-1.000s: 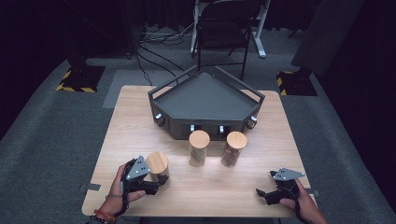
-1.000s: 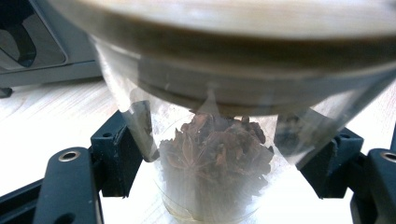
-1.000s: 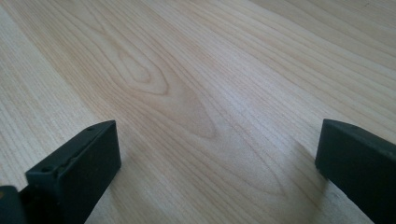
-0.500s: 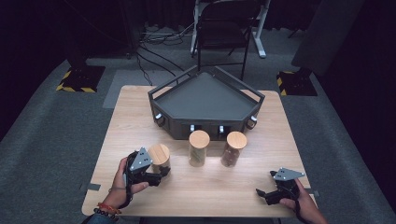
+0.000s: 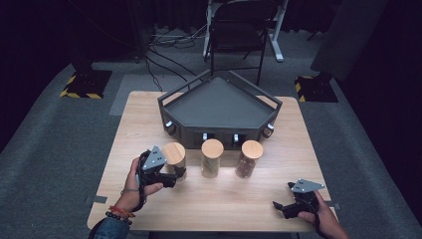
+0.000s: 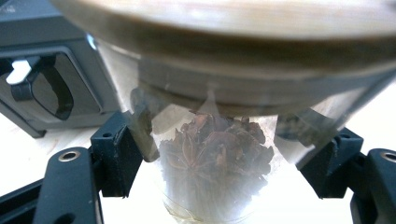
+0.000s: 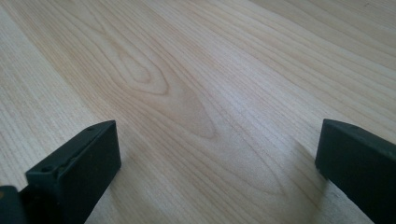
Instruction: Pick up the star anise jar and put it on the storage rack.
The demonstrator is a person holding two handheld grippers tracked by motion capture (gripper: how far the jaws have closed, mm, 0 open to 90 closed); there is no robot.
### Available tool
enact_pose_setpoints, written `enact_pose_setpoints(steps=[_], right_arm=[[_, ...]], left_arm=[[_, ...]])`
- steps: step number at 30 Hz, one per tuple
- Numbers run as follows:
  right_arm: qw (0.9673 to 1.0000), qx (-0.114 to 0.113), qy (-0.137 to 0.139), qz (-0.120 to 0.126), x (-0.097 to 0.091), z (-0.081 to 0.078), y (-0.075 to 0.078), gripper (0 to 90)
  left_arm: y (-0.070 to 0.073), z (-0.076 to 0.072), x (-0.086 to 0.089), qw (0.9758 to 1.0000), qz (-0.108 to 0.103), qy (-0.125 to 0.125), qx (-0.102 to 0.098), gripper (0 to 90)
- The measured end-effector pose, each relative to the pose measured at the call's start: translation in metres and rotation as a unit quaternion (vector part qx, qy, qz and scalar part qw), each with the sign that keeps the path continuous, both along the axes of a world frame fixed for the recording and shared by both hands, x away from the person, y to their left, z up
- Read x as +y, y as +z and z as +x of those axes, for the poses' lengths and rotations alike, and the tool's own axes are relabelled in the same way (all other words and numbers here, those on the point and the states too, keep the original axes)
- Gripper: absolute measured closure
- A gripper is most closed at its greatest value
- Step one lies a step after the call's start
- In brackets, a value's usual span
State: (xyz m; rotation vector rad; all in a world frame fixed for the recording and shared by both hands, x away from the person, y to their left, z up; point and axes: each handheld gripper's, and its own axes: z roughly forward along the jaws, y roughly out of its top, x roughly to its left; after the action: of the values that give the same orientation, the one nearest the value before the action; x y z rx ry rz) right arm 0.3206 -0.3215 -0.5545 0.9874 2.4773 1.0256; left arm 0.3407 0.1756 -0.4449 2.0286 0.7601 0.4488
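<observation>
Glass jar (image 6: pixel 215 154) of star anise between left gripper (image 6: pixel 224 163) jaws.

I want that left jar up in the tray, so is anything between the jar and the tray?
Nothing visible. The left jar, between the left gripper's jaws, stands just before the tray; only the tray's front wall to clear.

Dark tray (image 5: pixel 219 102) is seen at the far middle of the wooden table (image 5: pixel 209 199). Three cork-lidded jars are lined up just in front of the tray: left jar (image 5: pixel 174 158), middle jar (image 5: pixel 212 158), right jar (image 5: pixel 249 159), all upright. Left gripper (image 5: pixel 171 174) is held against the left jar, jaws at its sides. Right gripper (image 5: pixel 279 206) is rested on the table well in front and right of the tray, near the front edge, apart from all jars. A chair (image 5: pixel 238 37) is seen behind the tray.
</observation>
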Motion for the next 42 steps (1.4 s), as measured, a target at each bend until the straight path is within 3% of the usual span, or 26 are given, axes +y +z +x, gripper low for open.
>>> enact_pose_setpoints(steps=[15, 28, 42], right_arm=[[1.0000, 0.000, 0.000, 0.000, 0.000, 0.000, 0.000, 0.1], [1.0000, 0.000, 0.000, 0.000, 0.000, 0.000, 0.000, 0.1], [1.0000, 0.000, 0.000, 0.000, 0.000, 0.000, 0.000, 0.1]], left_arm=[[0.030, 0.026, -0.012, 0.9995, -0.011, 0.024, -0.016, 24.8], [0.051, 0.040, -0.015, 0.9989, -0.018, 0.038, -0.020, 24.8], [0.079, 0.058, -0.019, 0.9972, -0.040, 0.057, -0.028, 24.8]])
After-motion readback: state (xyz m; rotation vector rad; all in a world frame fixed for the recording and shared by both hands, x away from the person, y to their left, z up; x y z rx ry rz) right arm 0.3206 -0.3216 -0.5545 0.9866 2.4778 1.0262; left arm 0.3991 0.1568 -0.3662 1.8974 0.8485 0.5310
